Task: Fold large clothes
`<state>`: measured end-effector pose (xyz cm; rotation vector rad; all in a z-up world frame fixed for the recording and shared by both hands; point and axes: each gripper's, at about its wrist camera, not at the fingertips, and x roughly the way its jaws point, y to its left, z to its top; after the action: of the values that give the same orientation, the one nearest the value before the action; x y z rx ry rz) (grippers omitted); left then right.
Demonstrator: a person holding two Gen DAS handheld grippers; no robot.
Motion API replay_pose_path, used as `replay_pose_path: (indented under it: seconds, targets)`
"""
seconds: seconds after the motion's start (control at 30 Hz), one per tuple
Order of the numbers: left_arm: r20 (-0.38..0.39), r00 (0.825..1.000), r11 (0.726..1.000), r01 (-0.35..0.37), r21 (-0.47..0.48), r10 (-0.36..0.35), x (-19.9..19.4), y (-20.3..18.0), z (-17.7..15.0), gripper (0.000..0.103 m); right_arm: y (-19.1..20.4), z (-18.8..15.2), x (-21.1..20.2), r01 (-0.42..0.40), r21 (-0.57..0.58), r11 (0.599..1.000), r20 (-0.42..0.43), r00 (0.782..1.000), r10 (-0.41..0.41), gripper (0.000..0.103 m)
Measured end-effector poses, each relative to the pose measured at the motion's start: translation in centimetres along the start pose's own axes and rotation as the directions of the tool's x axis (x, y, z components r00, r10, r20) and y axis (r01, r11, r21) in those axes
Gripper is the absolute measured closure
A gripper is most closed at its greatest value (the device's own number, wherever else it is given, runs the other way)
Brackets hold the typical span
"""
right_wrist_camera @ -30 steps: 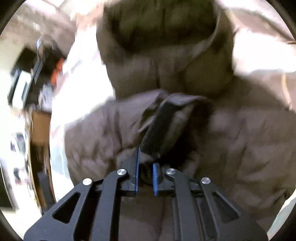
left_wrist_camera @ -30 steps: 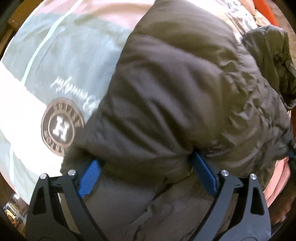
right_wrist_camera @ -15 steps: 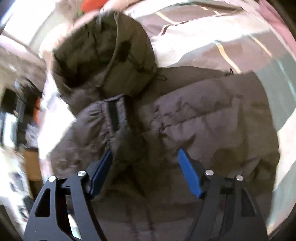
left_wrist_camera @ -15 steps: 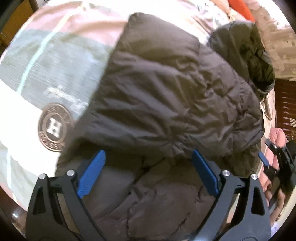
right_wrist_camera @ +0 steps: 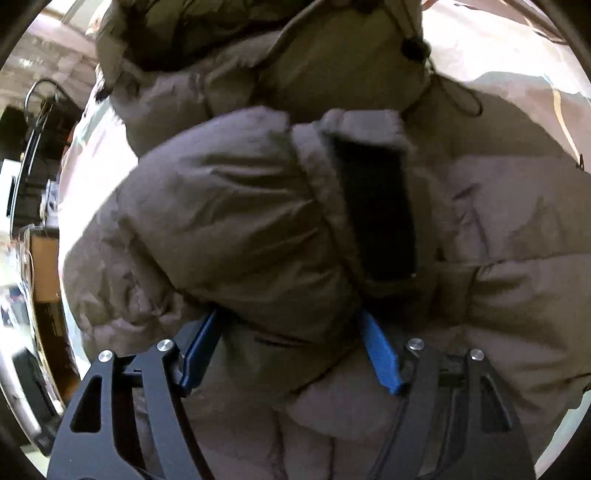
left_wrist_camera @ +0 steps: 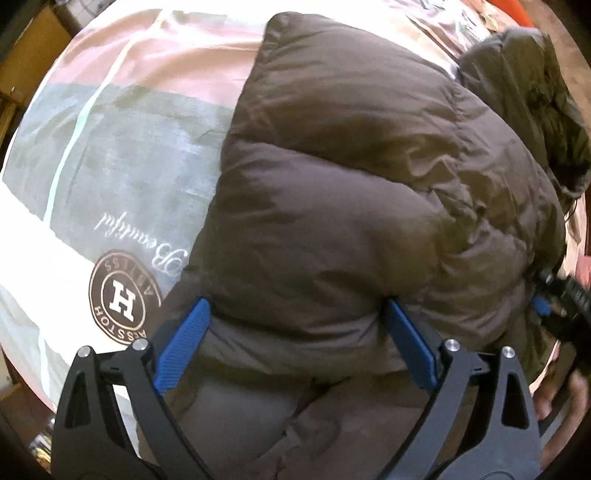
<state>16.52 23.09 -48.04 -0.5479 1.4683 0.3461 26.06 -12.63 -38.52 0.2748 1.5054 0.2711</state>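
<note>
A dark brown puffer jacket (left_wrist_camera: 354,192) lies folded on a bed, its hood (left_wrist_camera: 532,103) at the far right. My left gripper (left_wrist_camera: 295,328) is open, its blue pads pushed in under the lower edge of the folded panel. In the right wrist view the same jacket (right_wrist_camera: 236,229) fills the frame, with the hood (right_wrist_camera: 266,48) at the top and a dark sleeve cuff (right_wrist_camera: 376,214) lying on it. My right gripper (right_wrist_camera: 291,332) is open, its pads straddling a puffy fold of the sleeve. The right gripper also shows at the right edge of the left wrist view (left_wrist_camera: 554,299).
The bed cover (left_wrist_camera: 110,155) is striped pink, grey and white, with a round brown "H" emblem (left_wrist_camera: 123,297) left of the jacket. Furniture and cables (right_wrist_camera: 33,155) stand beyond the bed's left side in the right wrist view. An orange item (left_wrist_camera: 513,11) lies past the hood.
Both grippers have moved back down close to the jacket. The right gripper, shut on fabric a second ago, opened and now straddles the sleeve fold.
</note>
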Motion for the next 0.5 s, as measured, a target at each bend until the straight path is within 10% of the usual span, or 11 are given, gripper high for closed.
replay_pose_path:
  seconds: [0.23,0.5]
  targets:
    - [0.006,1.000,0.999,0.021,0.031,-0.021,-3.1,1.4,-3.5,0.007,-2.0,-4.8,-6.8,-0.134,0.006,0.991,0.073,0.988,0.134,0.023]
    - [-0.173,0.968,0.979,-0.165,0.121,0.184,0.7,6.0,-13.3,0.002,-6.8,-17.9,-3.3,0.144,-0.156,0.977,-0.178,0.969,-0.171,0.014]
